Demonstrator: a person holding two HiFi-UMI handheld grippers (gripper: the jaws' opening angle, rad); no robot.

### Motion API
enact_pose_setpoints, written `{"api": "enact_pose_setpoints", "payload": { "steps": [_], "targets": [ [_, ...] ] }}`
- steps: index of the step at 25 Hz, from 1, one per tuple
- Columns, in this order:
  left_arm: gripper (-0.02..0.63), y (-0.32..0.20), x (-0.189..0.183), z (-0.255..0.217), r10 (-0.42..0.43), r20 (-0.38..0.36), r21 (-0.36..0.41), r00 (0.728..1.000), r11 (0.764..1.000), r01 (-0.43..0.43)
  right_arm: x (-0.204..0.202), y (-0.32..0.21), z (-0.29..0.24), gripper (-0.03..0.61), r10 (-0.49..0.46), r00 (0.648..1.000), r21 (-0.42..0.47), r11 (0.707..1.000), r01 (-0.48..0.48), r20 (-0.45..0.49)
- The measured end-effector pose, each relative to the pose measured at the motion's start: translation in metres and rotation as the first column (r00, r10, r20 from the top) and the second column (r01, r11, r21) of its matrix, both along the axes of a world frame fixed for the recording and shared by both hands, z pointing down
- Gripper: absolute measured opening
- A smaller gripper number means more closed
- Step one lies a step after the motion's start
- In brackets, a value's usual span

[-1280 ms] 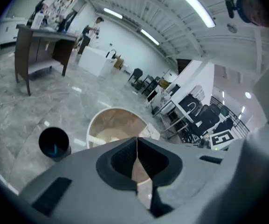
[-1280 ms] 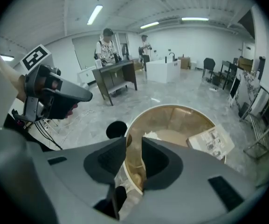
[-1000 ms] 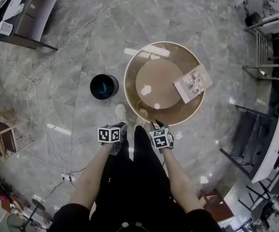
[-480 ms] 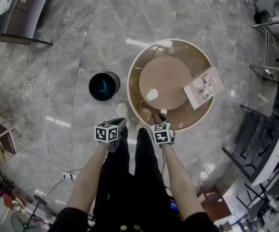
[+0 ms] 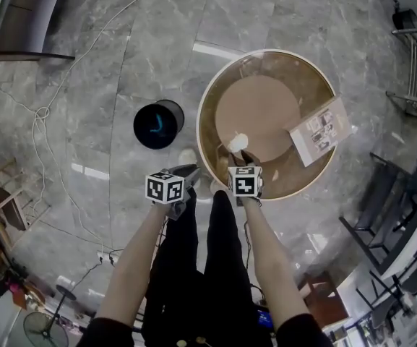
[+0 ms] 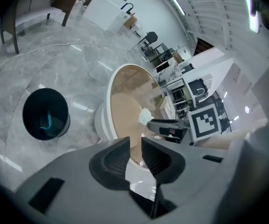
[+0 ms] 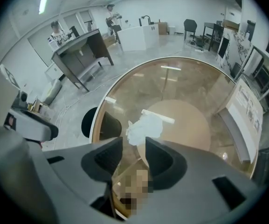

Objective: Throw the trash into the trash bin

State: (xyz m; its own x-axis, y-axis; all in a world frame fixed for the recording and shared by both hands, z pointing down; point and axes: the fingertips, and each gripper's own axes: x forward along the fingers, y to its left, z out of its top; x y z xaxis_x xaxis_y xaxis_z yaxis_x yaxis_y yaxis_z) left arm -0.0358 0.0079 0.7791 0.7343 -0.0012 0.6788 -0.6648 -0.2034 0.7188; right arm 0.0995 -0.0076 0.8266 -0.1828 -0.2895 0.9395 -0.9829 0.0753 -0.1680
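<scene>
A crumpled white paper lies on the round glass table, near its front edge. My right gripper hangs over that edge, pointing steeply down. Its jaws are opening, and the paper sits just beyond its fingertips, not between the pads. The black trash bin stands on the floor left of the table. My left gripper is between bin and table, its jaws slightly apart around nothing. The left gripper view shows the bin, the paper and the right gripper.
A printed leaflet lies on the table's right edge. Cables trail over the marble floor at left. Metal racks and chairs crowd the right side. My legs stand close to the table.
Both grippers have moved forward and down toward the table. The right one now reaches over the rim close to the paper.
</scene>
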Motion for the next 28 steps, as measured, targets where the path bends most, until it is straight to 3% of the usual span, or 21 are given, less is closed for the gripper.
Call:
{"api": "enact_pose_setpoints", "payload": {
  "steps": [3, 6, 11, 17, 23, 28],
  "targets": [
    [0.063, 0.012, 0.004, 0.000, 0.006, -0.021, -0.028, 1.000, 1.000, -0.007, 0.002, 0.000, 0.014, 0.139, -0.020, 0.998, -0.037, 0.999, 0.018, -0.061],
    [0.063, 0.025, -0.003, 0.003, 0.012, -0.009, -0.056, 1.000, 0.998, -0.013, 0.006, 0.001, 0.020, 0.029, -0.057, 0.991, -0.062, 0.997, 0.049, -0.122],
    [0.063, 0.029, -0.032, 0.010, -0.015, 0.032, -0.090, 0.999, 0.996, 0.018, -0.002, -0.006, 0.008, 0.014, -0.107, 0.984, -0.051, 0.994, 0.101, -0.140],
    [0.063, -0.004, -0.062, 0.002, -0.140, 0.037, -0.051, 0.989, 0.989, 0.142, -0.027, -0.017, -0.004, 0.012, -0.195, 0.970, -0.040, 0.981, 0.191, -0.146],
    [0.063, -0.032, -0.097, -0.009, -0.308, 0.055, 0.023, 0.950, 0.951, 0.307, -0.091, -0.043, -0.016, 0.012, -0.365, 0.925, 0.009, 0.930, 0.368, -0.102],
    [0.063, -0.023, -0.143, -0.014, -0.403, 0.075, 0.011, 0.912, 0.915, 0.404, -0.174, -0.066, -0.033, 0.012, -0.491, 0.869, 0.079, 0.866, 0.494, -0.058]
  ]
}}
